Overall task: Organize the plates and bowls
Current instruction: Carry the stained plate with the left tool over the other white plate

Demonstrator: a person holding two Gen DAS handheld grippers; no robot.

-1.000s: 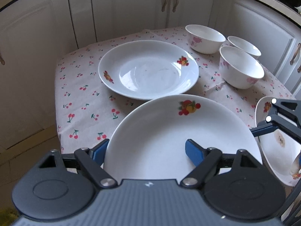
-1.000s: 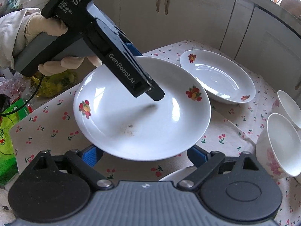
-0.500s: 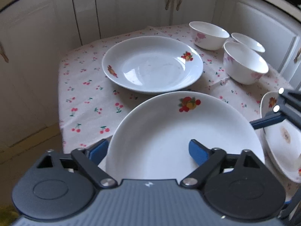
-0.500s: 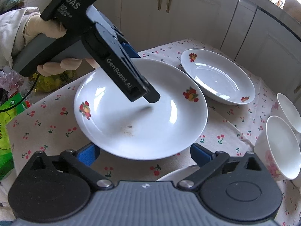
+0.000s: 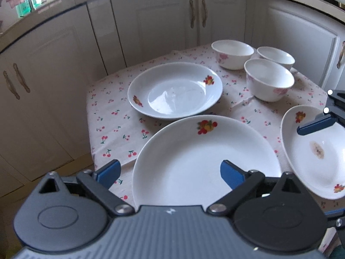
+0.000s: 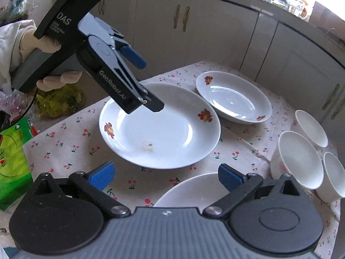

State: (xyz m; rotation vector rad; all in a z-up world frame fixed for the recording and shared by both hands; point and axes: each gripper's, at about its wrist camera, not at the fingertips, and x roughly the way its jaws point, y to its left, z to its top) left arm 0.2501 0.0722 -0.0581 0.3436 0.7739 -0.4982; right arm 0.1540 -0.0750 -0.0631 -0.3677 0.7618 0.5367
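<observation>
Three white plates with fruit prints lie on the cherry-print tablecloth. The near plate is just below my open left gripper, which hangs above its near rim without touching; the right wrist view shows this plate too. A far plate lies behind it. A third, stained plate is at right under my open right gripper, with its rim in the right wrist view. Three white bowls stand at the back right.
White cabinet doors surround the small table on the far sides. The table's left edge drops to the floor. A green bag and plastic bags sit beyond the table in the right wrist view.
My left gripper has risen and pulled back from the near plate, which now lies flat on the cloth. The right gripper has also lifted, and both views show more of the room.
</observation>
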